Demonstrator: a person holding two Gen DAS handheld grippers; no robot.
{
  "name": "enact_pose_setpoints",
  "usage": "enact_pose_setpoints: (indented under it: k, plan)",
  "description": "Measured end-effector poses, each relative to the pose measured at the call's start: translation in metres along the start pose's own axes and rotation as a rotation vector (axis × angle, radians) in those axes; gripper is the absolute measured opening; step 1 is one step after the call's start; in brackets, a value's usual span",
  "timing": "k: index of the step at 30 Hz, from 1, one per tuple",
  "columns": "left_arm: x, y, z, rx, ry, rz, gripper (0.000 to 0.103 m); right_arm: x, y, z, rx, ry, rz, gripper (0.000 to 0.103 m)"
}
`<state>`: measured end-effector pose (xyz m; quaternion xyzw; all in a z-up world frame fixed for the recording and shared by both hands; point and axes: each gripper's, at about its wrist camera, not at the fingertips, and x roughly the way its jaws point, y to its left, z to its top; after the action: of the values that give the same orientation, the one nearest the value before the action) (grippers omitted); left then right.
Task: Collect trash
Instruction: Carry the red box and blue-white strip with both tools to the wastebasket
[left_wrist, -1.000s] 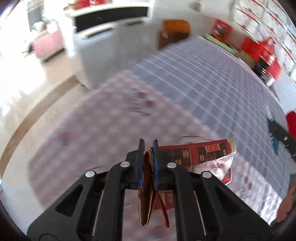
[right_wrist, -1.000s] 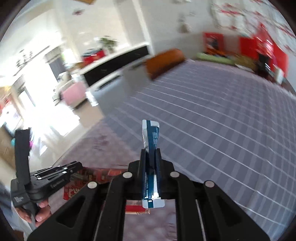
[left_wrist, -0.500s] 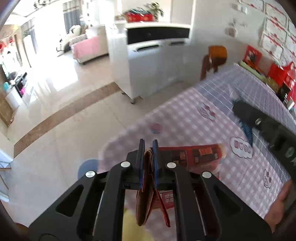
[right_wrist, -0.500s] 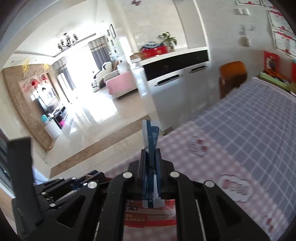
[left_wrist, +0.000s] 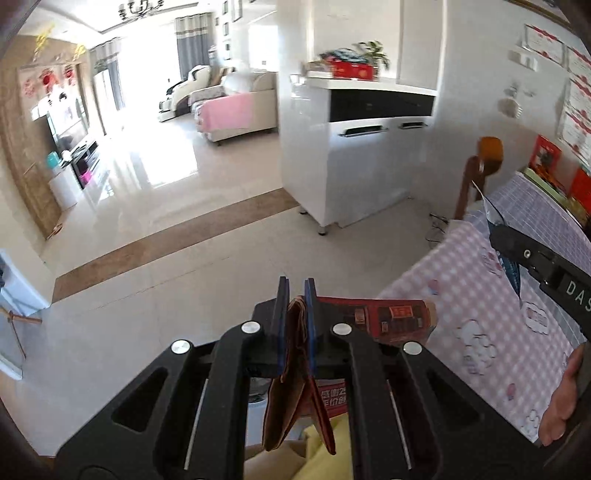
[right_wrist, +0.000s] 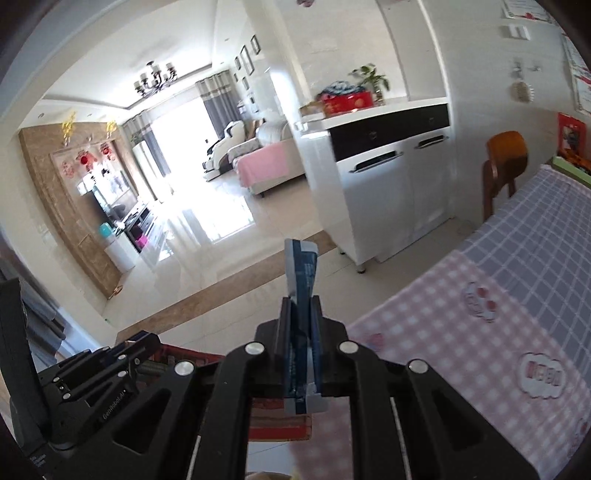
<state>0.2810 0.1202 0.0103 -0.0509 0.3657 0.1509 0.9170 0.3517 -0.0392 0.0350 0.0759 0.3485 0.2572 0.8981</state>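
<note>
Two grippers are in our hands, and each is clamped on a piece of trash. Our left gripper (left_wrist: 296, 314) has its blue-padded jaws pressed nearly together on a flattened red carton (left_wrist: 391, 319); the folded brown end of the carton hangs down between the fingers toward us, while the printed red length sticks out to the right, past the right finger. Below that hanging end we see something yellow (left_wrist: 332, 454), though we cannot tell what it is. Our right gripper (right_wrist: 301, 317) is likewise clenched, pinching a blue and white wrapper (right_wrist: 301, 273) that stands upright between its pads, the top poking well above the fingertips and the bottom edge showing behind them. In the left wrist view the right gripper enters from the right edge with the wrapper's pointed end ahead of it, and part of our right hand (left_wrist: 561, 402) shows gripping the handle. Both tools are held beside each other over the near corner of the table (right_wrist: 480, 350), which wears a pink checked cloth that turns grey-blue farther back. Beyond lie the tiled floor (left_wrist: 166, 229), a white cabinet (left_wrist: 354, 173) and a wooden chair (right_wrist: 504, 162).
</note>
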Motion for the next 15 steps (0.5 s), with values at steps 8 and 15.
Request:
enact_pose_setpoints:
  k: [8,15]
  plan:
    - [0.035,0.080,-0.004,-0.098,0.066,0.086,0.008,0.061,0.073,-0.010,-0.071,0.093,0.066,0.010]
    - [0.091,0.131,-0.018,-0.133,0.170,0.150,0.008,0.122,0.119,-0.035,-0.118,0.209,0.075,0.010]
